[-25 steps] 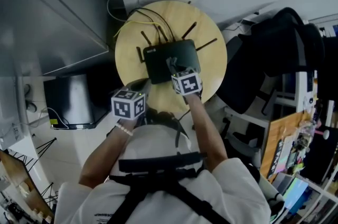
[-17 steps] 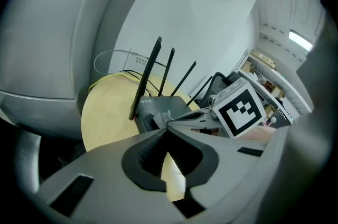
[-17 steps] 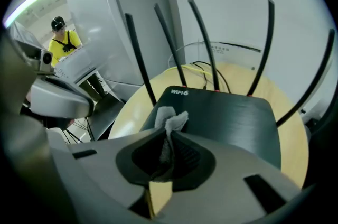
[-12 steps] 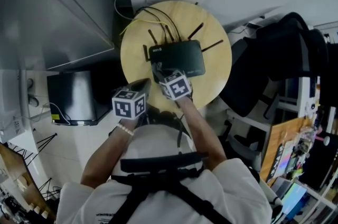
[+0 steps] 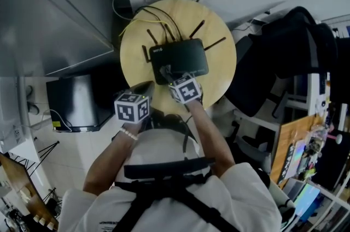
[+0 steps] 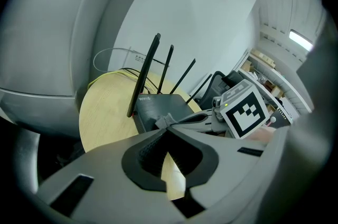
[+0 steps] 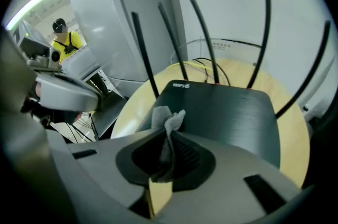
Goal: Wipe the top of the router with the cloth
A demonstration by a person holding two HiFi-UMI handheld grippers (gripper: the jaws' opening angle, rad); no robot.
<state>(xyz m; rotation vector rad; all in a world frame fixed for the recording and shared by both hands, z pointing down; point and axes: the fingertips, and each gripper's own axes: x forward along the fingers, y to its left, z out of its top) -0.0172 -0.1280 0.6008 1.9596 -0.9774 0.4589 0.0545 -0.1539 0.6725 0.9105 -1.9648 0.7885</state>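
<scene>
The router (image 5: 179, 59) rests flat at the centre of the round wooden desk (image 5: 136, 45), antennas (image 7: 205, 33) raised. The right gripper (image 7: 170, 130) has its jaws clamped on the grey cloth (image 7: 167, 118), and the cloth's bunched end sits at the near edge of the router top. The left gripper (image 6: 166, 128) hangs over the near desk edge, just beside the right gripper, jaws together with nothing between them.
</scene>
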